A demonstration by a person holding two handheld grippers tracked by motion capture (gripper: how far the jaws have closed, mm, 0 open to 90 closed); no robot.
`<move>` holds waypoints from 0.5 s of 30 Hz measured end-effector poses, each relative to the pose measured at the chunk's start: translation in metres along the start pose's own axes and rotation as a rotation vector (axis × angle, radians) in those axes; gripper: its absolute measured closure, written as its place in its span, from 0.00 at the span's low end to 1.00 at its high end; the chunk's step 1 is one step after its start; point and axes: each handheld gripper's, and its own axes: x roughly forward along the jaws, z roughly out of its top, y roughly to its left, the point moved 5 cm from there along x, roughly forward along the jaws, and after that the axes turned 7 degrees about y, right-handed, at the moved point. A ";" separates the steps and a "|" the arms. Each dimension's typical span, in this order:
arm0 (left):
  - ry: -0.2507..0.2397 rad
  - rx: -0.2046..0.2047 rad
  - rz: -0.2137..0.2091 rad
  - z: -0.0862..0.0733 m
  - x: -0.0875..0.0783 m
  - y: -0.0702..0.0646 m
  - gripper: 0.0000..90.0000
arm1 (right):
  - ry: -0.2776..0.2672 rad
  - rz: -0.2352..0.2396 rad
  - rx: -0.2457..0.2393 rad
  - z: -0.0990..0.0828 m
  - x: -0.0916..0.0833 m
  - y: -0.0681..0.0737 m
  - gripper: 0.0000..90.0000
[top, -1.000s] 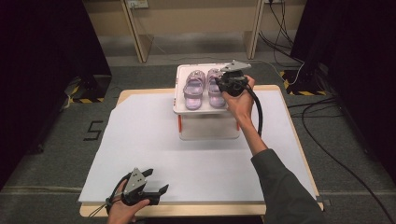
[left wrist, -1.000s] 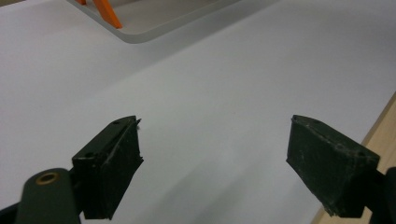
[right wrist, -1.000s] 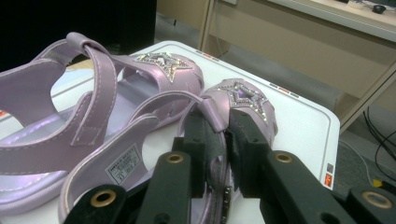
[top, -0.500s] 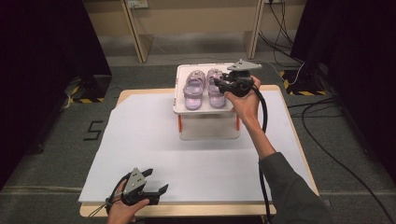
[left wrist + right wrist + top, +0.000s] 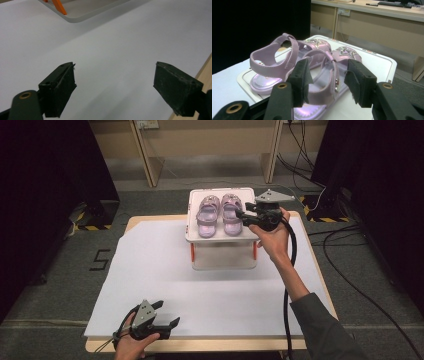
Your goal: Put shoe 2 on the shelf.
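R gripper: we've just been opening the jaws, they straddle the near sandal's strap, pads off it.
L gripper: jaws wide, nothing between, over white sheet.

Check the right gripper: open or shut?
Open. The right gripper has just been opening; its pads flank the sandal strap, untouched.

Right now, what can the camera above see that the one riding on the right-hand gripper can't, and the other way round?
The high view alone takes in the whole white table sheet, the person's forearms, the left gripper open at the near edge, and the box's orange latches. The right gripper view alone gives close detail: sparkly stars on the toes, and its own pads apart, just opened, astride a heel strap. Both show the purple sandals on the white lid, and the right gripper.
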 end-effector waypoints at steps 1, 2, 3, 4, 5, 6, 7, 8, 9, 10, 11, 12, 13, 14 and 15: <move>0.000 0.001 0.000 0.000 0.000 0.000 0.19 | -0.002 -0.001 -0.002 -0.001 -0.002 -0.001 0.59; -0.001 0.000 -0.001 0.000 0.000 0.000 0.19 | -0.002 -0.002 -0.005 -0.002 -0.003 -0.001 0.59; -0.004 0.000 -0.003 0.001 0.000 -0.001 0.19 | -0.006 0.000 -0.003 -0.003 -0.005 -0.001 0.59; -0.001 0.001 -0.002 0.000 0.000 -0.001 0.19 | -0.009 0.003 -0.003 -0.004 -0.007 -0.001 0.58; -0.003 0.000 -0.001 0.000 0.000 -0.001 0.19 | -0.009 0.004 -0.007 -0.005 -0.009 -0.001 0.58; -0.003 -0.002 -0.002 0.000 -0.001 -0.001 0.19 | -0.012 0.004 -0.008 -0.006 -0.011 0.000 0.58; -0.004 -0.002 0.000 0.000 -0.001 0.000 0.19 | -0.019 0.009 -0.005 -0.007 -0.013 0.001 0.57; -0.003 -0.002 0.001 0.000 -0.001 0.000 0.19 | -0.020 0.009 -0.007 -0.009 -0.015 0.001 0.57; -0.003 -0.003 0.001 -0.001 -0.002 0.000 0.19 | -0.026 0.010 -0.011 -0.010 -0.017 0.002 0.57; -0.008 -0.007 0.002 -0.001 -0.002 0.000 0.19 | -0.027 0.011 -0.010 -0.012 -0.019 0.003 0.56; -0.005 -0.006 0.004 -0.001 -0.002 0.000 0.19 | -0.035 0.015 -0.013 -0.013 -0.021 0.004 0.55; -0.006 -0.006 0.005 -0.001 -0.002 0.000 0.19 | -0.037 0.018 -0.015 -0.015 -0.024 0.005 0.54; -0.005 -0.006 0.006 -0.001 -0.002 0.000 0.19 | -0.040 0.026 -0.011 -0.017 -0.026 0.006 0.53; -0.008 -0.007 0.005 0.000 -0.002 0.000 0.19 | -0.042 0.033 -0.006 -0.019 -0.028 0.008 0.52; -0.005 -0.008 0.004 0.000 -0.001 0.000 0.19 | -0.044 0.036 -0.008 -0.022 -0.029 0.009 0.51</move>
